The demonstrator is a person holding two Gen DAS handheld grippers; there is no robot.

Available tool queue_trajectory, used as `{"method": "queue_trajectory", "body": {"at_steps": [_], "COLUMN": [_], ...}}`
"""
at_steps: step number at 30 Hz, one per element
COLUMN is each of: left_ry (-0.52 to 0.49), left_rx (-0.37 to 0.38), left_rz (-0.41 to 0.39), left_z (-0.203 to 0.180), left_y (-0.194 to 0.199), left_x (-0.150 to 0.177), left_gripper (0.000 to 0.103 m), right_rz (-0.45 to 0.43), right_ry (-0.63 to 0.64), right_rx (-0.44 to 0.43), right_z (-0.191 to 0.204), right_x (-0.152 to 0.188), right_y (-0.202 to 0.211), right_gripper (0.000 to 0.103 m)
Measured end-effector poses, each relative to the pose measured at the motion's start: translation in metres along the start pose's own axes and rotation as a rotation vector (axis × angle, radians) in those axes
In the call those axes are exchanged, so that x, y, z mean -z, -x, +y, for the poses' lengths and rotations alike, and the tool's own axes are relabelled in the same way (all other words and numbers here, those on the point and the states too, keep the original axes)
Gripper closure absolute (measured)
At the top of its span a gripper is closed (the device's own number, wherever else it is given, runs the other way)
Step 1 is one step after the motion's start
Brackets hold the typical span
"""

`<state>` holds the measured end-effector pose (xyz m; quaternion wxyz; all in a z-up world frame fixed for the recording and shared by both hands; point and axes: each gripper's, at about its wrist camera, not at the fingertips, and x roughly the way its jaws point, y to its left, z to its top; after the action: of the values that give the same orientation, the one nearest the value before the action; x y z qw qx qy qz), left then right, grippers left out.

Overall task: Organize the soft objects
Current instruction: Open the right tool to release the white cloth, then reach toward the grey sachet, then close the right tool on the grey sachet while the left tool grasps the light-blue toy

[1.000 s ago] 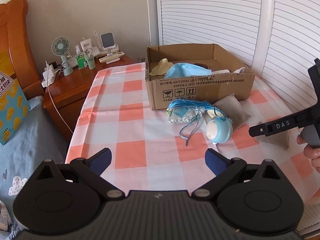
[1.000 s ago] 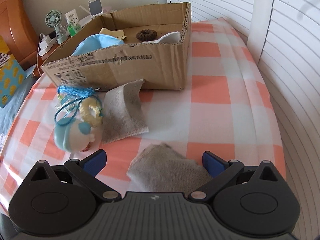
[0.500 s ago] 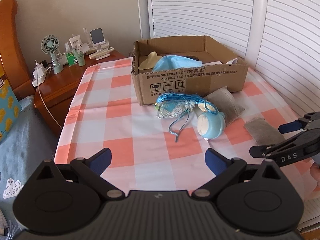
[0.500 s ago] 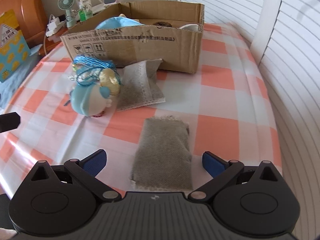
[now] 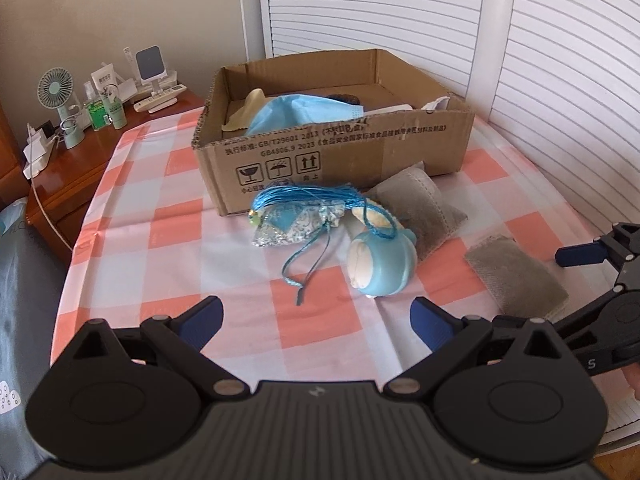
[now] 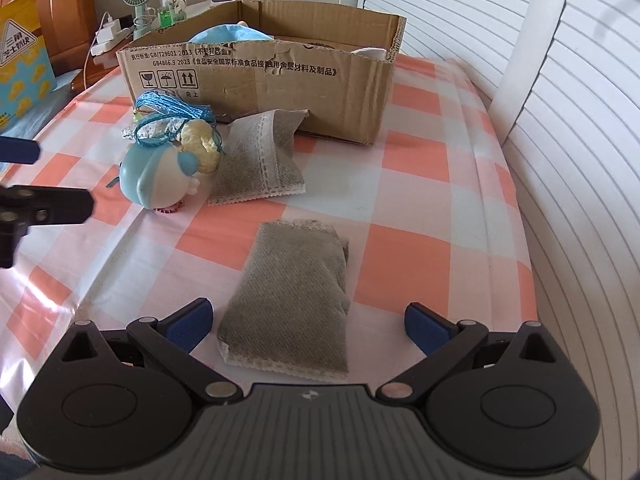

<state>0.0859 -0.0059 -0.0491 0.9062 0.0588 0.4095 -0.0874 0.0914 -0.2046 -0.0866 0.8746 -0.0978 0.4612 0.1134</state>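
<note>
Both grippers pulled back since prior frame; near grey pouch (image 6: pixel 290 296) now fully exposed on checked tablecloth (image 6: pixel 416 168). Right gripper (image 6: pixel 306 322) jaws apart, empty, pouch lying btwn tips. Left gripper (image 5: pixel 316 318) jaws apart, empty. Left view only: cardboard box (image 5: pixel 340 152) interior w/ blue mask (image 5: pixel 304 114). Right view only: penguin toy (image 6: pixel 160 176) side, red base.

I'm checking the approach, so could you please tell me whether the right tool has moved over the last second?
Yes. The right tool has backed away from the cardboard box; more of the grey pouch now shows.
</note>
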Motion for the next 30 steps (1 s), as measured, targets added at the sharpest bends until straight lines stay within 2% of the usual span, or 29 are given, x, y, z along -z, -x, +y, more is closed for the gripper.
{"method": "queue_trajectory", "body": {"at_steps": [4, 8, 10, 16, 18, 20, 21, 30], "left_ry": [-0.019, -0.027, -0.025, -0.031, -0.029, -0.021, -0.016, -0.009], "left_rx": [0.025, 0.05, 0.037, 0.04, 0.046, 0.054, 0.06, 0.098], "left_rz": [0.014, -0.011, -0.023, -0.045, -0.04, -0.037, -0.039, -0.035], "left_z": [-0.012, -0.023, -0.026, -0.035, -0.038, -0.04, -0.04, -0.033], "left_y": [-0.017, -0.03, -0.035, -0.046, -0.05, -0.052, -0.052, -0.048], "left_x": [-0.006, -0.012, -0.014, -0.02, -0.02, -0.019, -0.018, -0.012], "left_gripper": [0.003, 0.005, 0.006, 0.025, 0.037, 0.045, 0.053, 0.056], "right_rz": [-0.015, -0.026, -0.032, -0.046, -0.046, -0.046, -0.046, -0.045], "right_ry": [0.001, -0.002, -0.004, -0.003, -0.003, -0.003, -0.003, -0.008], "right_rx": [-0.008, -0.012, -0.012, -0.016, -0.015, -0.015, -0.015, -0.011], "right_z": [-0.001, -0.001, -0.001, -0.002, -0.002, -0.002, -0.002, -0.001], "right_x": [0.002, 0.003, 0.004, 0.006, 0.006, 0.006, 0.006, 0.006], "right_y": [0.0, 0.0, 0.0, 0.0, 0.0, 0.0, 0.0, 0.001], "right_gripper": [0.0, 0.0, 0.0, 0.0, 0.0, 0.0, 0.0, 0.0]}}
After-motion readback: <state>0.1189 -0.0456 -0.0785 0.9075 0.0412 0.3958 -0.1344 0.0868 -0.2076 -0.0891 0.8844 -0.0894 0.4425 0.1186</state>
